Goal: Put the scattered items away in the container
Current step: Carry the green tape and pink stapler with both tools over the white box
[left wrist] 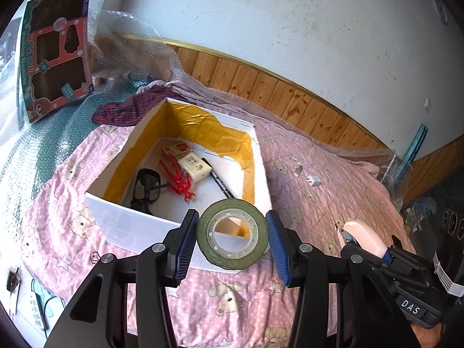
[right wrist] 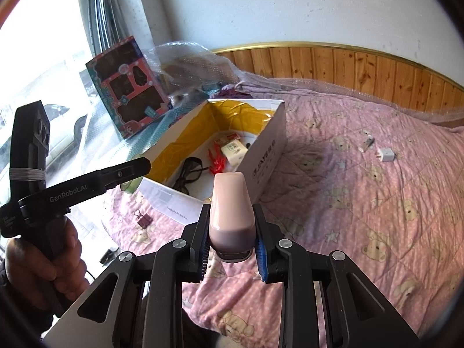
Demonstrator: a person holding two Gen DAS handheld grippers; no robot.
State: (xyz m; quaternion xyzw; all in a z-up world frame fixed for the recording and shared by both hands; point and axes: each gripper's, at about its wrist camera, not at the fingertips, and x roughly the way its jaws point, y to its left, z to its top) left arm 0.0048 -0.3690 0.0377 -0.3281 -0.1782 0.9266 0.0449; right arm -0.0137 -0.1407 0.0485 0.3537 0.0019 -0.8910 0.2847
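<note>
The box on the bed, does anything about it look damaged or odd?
Yes. The white box has a yellow lining that is crumpled and ragged along its lower edge, leaving the floor bare. Nothing has spilled: the glasses, red clip and small packet lie inside.

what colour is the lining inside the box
Yellow lining inside the white box, clearest in the left wrist view.
</note>
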